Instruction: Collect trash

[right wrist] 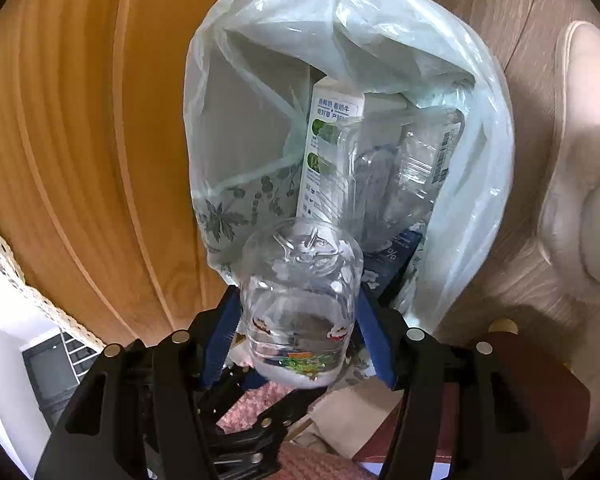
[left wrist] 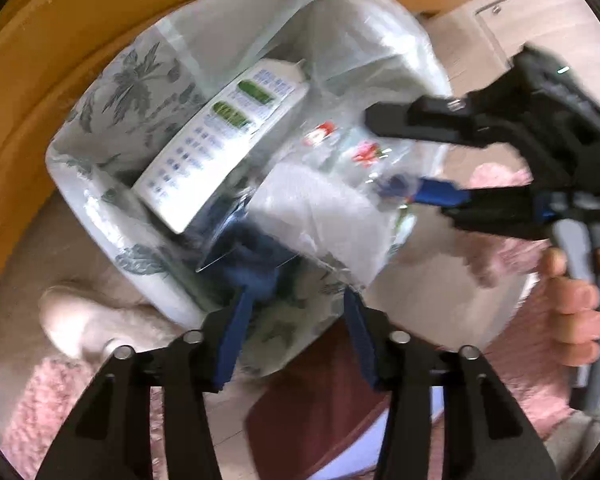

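Over the lined bin (right wrist: 228, 208), right tool (right wrist: 298, 312) clamps a clear, crumpled bottle (right wrist: 300, 300); left tool (left wrist: 296, 300) part-open, empty

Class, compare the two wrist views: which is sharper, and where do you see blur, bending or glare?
Left wrist view: motion-smeared, the carton and right gripper soft. Right wrist view: sharper, carton print readable, the clear bottle crisp with bright glints. Both: fisheye bends the wooden panel, with dark corners.

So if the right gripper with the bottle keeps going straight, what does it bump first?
Probably the white milk carton standing inside the pale green plastic bag; the clear plastic bottle it holds would touch first, though depth is unclear.
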`<state>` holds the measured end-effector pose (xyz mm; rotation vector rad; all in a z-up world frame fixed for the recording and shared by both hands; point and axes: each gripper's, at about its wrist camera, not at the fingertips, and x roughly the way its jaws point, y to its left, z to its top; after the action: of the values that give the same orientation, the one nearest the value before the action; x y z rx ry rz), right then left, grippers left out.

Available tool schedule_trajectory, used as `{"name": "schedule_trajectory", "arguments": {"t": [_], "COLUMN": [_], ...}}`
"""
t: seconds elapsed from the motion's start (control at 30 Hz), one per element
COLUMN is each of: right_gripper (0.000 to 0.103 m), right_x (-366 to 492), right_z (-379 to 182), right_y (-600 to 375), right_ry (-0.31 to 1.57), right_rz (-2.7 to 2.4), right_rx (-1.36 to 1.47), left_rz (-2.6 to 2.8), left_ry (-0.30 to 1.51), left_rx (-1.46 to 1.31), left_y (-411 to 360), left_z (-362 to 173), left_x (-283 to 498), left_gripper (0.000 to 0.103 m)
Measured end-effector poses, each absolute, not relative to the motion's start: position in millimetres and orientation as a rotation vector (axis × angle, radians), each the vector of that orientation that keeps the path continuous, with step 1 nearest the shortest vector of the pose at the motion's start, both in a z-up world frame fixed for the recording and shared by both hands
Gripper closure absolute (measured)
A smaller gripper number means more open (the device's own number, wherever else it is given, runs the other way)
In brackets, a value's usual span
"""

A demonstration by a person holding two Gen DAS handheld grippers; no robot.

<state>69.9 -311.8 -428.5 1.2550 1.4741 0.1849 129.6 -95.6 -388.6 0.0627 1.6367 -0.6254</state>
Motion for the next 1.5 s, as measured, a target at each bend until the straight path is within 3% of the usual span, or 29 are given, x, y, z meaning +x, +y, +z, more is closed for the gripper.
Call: {"name": "schedule_trajectory", "arguments": {"t": [0.03, 0.17, 0.67, 0.87, 0.93, 0.97, 1.0, 1.1, 1.23, 1.33, 1.37, 1.5], "right_gripper": [0.046, 0.044, 0.030, 0.030, 0.030, 0.040, 0.056, 0.079, 0.084, 0.091, 0.102, 0.103], "right_x": [71, 75, 95, 109, 113, 116, 117, 123, 132, 136, 135, 135], "right_z": [-430, -436, -468, -433, -421, -415, -412, -416, -418, -434, -442, -443], "right_y": [-311, -302, -294, -311, -312, -310, -308, -293, -273, -267, -272, -300], "right_ry": [1.473, 1.540, 1.709, 1.621, 1.568, 1.530, 1.514, 1.487, 1.444, 1.515, 1.551, 1.539], "right_rz": [0.190, 0.190, 0.100, 0.072, 0.072, 0.096, 0.127, 0.250, 0.301, 0.229, 0.184, 0.078], "right_rx": [1.265, 1.210, 1.147, 0.927, 0.844, 0.816, 0.796, 0.794, 0.676, 0.573, 0.546, 0.527], "left_rz": [-0.656, -0.741, -0.591, -0.546, -0.538, -0.538, -0.534, -0.527, -0.520, -0.499, -0.489, -0.459], "left_ry": [1.635, 1.564, 1.496, 1.521, 1.532, 1.539, 1.544, 1.551, 1.554, 1.567, 1.574, 1.603], "left_rx": [0.033, 0.014, -0.018, -0.008, 0.021, 0.021, 0.025, 0.021, 0.016, 0.024, 0.026, 0.018], "left_y": [-97, -109, -113, -116, -120, -120, -121, -124, -121, -118, -117, -115], "left_z": [-385, -369, -367, -383, -387, -388, -388, -389, -389, -391, -393, -398], "left_x": [129, 124, 150, 159, 157, 158, 156, 154, 156, 156, 156, 159], "left_gripper": [0.076, 0.080, 0.081, 0.083, 0.089, 0.089, 0.089, 0.089, 0.089, 0.089, 0.089, 0.089]}}
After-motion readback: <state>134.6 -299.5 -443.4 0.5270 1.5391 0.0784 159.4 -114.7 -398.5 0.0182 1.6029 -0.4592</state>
